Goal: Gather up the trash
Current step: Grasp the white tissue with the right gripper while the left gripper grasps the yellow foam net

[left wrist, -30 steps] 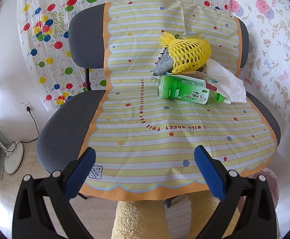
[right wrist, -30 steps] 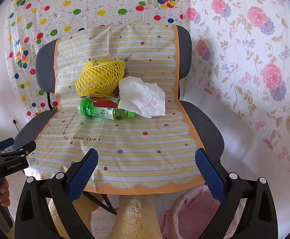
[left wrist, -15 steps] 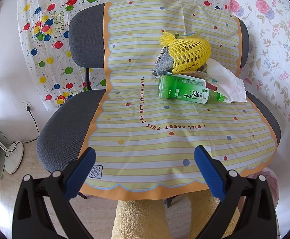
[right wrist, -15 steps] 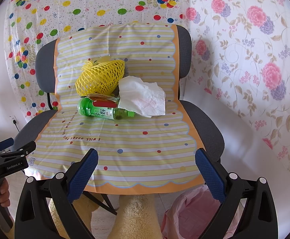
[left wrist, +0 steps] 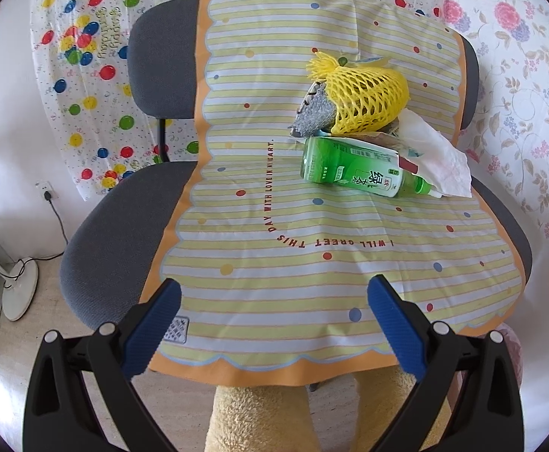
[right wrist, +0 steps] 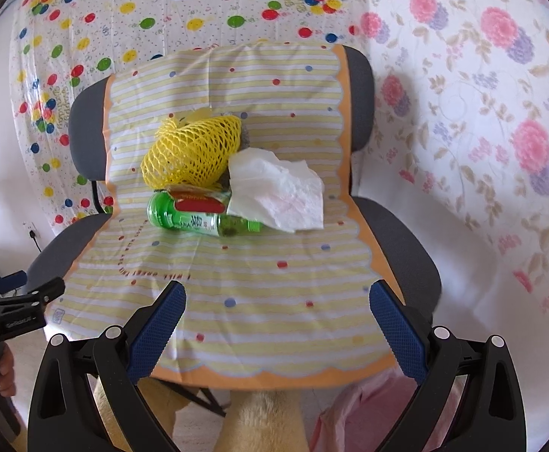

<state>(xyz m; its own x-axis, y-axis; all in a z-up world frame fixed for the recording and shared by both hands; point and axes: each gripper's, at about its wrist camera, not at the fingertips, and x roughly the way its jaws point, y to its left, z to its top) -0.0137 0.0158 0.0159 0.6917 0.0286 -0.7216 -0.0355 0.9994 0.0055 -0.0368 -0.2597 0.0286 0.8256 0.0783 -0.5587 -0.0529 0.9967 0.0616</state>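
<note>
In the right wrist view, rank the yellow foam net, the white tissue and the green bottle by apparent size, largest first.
1. yellow foam net
2. white tissue, nearly alike, so that order is unsure
3. green bottle, partly hidden

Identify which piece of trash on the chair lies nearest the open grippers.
The green bottle, lying on its side in front of the yellow net and white tissue.
</note>
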